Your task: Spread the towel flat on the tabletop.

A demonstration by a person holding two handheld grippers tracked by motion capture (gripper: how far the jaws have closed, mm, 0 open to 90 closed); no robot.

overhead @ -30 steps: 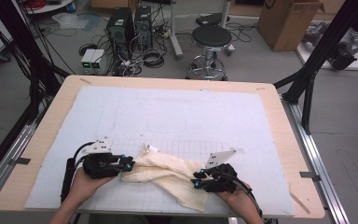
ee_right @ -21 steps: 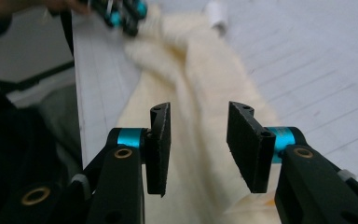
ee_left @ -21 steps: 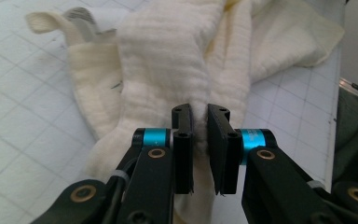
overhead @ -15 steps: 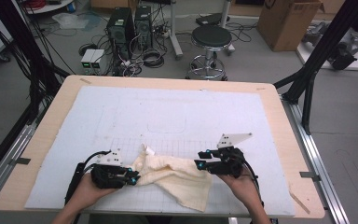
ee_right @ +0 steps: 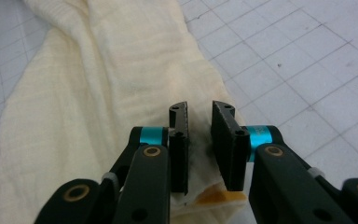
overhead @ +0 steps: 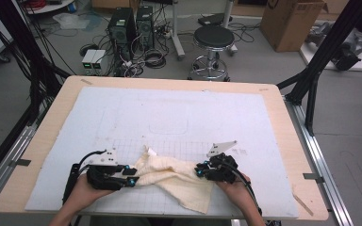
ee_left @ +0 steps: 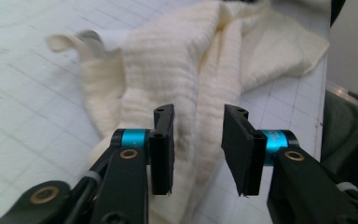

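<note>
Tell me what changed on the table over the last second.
The right claw moved from the cloth's lower corner up to its right edge, and its jaws have just been closing with a fold between them. The left claw has just been opening, letting go of the cloth's left end. The cloth bunched slightly. The table is unchanged.

Even, bright overhead light; soft short shadows under cloth point(overhead: 176, 176). High view slightly soft, mild bowing at edges. Gripper views: jaws sharp, far cloth and mat point(overhead: 179, 117) blurred. Mild glare on white mat.
</note>
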